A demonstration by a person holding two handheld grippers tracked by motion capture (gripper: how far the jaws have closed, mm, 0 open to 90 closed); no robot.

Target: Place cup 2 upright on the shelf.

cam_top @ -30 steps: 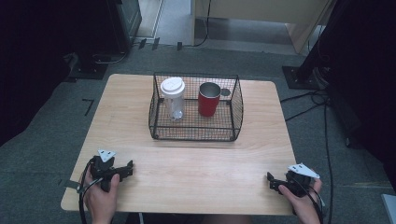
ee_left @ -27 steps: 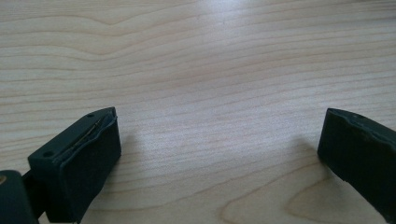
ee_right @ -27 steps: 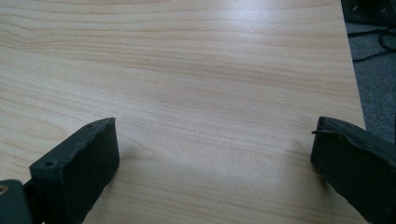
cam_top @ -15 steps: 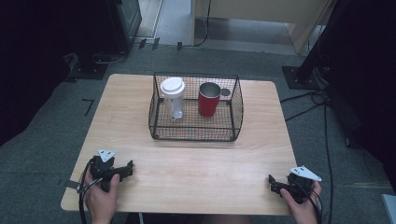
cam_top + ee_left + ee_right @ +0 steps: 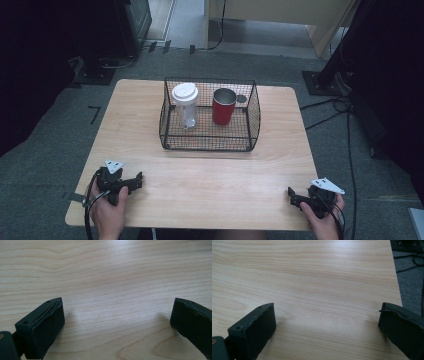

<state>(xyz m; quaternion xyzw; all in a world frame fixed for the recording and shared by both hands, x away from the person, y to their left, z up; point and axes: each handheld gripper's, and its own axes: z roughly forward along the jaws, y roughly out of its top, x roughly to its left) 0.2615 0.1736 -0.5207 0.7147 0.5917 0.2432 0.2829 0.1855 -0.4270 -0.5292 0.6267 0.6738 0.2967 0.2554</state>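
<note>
- Wood-grain desk [image 5: 150,125], pale and bare along the near edge; both my tongs sit low there, at opposite near corners, well apart from everything else.
- Left tongs [image 5: 136,181]: jaws spread wide with only bare wood between them in the left gripper view, holding nothing. Right tongs [image 5: 292,196]: likewise spread and empty, the desk's right edge and grey carpet just beyond them in the right gripper view.
- Nearest things: a black wire basket [image 5: 205,145] at mid-desk toward the far side. Inside it stand a clear plastic tumbler with a white lid [image 5: 185,105] on the left and a red metal mug [image 5: 223,106] on the right, both upright, near each other but apart.
- My read of the step: the reach has not begun; each tongs needs to travel forward to the basket.
- To do it well, I would lift before advancing, so the jaws clear the basket's near wall, then come down from above rather than through the mesh.
- I would pair sides: left tongs to the tumbler, right tongs to the mug, avoiding a crossing.
- Risk, as I judge it: the tall tumbler tips easily, so grip below the lid, squarely, and keep the jaws apart until they flank it.
</note>
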